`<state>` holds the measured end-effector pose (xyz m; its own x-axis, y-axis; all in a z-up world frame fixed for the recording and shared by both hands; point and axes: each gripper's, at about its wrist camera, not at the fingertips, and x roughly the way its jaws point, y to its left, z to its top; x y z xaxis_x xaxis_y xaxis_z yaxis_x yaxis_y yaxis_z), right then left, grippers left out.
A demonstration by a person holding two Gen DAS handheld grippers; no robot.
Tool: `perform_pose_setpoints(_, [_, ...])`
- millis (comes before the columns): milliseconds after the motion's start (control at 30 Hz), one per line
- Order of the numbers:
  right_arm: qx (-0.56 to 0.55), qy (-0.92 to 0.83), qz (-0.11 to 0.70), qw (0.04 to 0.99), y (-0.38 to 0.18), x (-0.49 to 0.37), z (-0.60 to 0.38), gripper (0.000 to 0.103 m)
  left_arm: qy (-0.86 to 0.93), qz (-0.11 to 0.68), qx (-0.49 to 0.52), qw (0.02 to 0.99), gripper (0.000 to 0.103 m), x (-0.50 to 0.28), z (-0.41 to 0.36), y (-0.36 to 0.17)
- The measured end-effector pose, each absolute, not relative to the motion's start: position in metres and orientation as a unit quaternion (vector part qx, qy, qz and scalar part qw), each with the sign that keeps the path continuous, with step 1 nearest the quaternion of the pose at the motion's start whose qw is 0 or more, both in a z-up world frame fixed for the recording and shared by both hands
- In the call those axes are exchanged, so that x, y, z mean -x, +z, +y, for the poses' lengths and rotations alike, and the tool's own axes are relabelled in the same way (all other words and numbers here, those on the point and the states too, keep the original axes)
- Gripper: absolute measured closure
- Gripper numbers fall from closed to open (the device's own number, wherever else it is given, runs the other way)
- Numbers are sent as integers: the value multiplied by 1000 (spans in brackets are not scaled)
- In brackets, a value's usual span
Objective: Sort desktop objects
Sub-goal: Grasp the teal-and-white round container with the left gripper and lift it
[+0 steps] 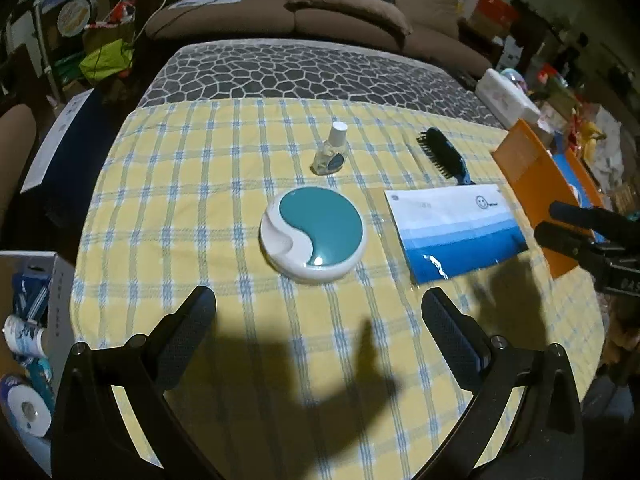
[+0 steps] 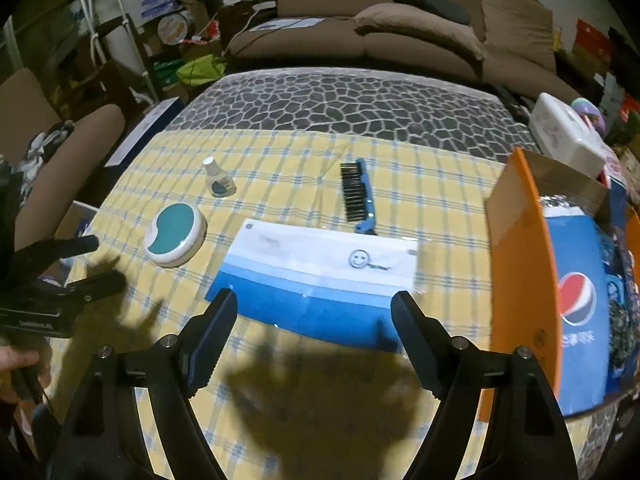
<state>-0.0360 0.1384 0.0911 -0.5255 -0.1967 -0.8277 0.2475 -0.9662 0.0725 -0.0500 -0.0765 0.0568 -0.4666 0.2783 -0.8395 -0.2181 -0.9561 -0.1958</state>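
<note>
— So, what is on the surface (image 1: 168, 208)?

— A yellow cloth (image 2: 280, 160) with blue lines covers the near part. The far part has a grey stone pattern. Behind it sits a brown sofa (image 1: 320, 12), and boxes and bags crowd the room on both sides.

— And the grippers?

— Both are wide apart and hold nothing. The left gripper (image 1: 318, 320) hangs over bare cloth, just in front of the round case (image 1: 313, 236). The right gripper (image 2: 314, 320) hangs over the near edge of the flat packet (image 2: 320, 280). I cannot tell if it touches it. Their dark shadows fall on the cloth.

— What does the round case look like?

— It is white with a teal lid shaped like a big comma. It lies flat in the middle of the cloth.

— What else is there?

— A small clear bottle (image 1: 332, 150) with a white cap stands behind the case. A black brush (image 2: 356, 198) with a blue back lies behind the packet. The packet is white on top and blue below, with a little smiley face on it.

— And on the right?

— An orange box (image 2: 516, 272) stands open at the edge of the surface, with a blue bag (image 2: 576, 280) inside.
</note>
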Motion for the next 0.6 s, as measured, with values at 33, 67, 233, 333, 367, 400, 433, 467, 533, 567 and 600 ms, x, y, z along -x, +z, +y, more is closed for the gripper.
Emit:
perform_pose_setpoints(33, [-471, -872, 27, 130, 89, 39, 136, 22, 857, -31, 494, 145, 0, 53, -76, 54])
perform_pose_setpoints(67, [-471, -872, 27, 132, 87, 41, 133, 22, 857, -32, 493, 146, 0, 56, -76, 52])
perform_pose_setpoints(233, [-472, -870, 26, 141, 80, 55, 123, 22, 860, -32, 488, 146, 0, 72, -73, 39])
perform_pose_setpoints(333, [-472, -869, 25, 146, 77, 63, 117, 22, 860, -31, 487, 150, 0, 80, -70, 30])
perform_pose_setpoints(367, [-472, -869, 26, 147, 75, 66, 115, 22, 860, -28, 486, 151, 0, 82, -68, 28])
perform_pose_setpoints(400, [-472, -868, 26, 148, 74, 69, 113, 22, 860, -25, 487, 152, 0, 84, -66, 25])
perform_pose_setpoints(433, [-473, -868, 25, 149, 73, 72, 112, 22, 860, -22, 487, 153, 0, 86, -64, 22])
perform_pose_setpoints(467, [-473, -868, 25, 150, 72, 75, 111, 22, 859, -19, 488, 153, 0, 89, -61, 19])
perform_pose_setpoints(533, [-474, -867, 24, 151, 70, 81, 108, 22, 860, -14, 488, 150, 0, 92, -57, 15])
perform_pose_setpoints(567, [-474, -867, 23, 152, 69, 85, 106, 22, 860, -13, 488, 150, 0, 93, -55, 14])
perform_pose_setpoints(600, [-474, -867, 23, 153, 68, 88, 104, 22, 860, -11, 487, 148, 0, 95, -53, 12])
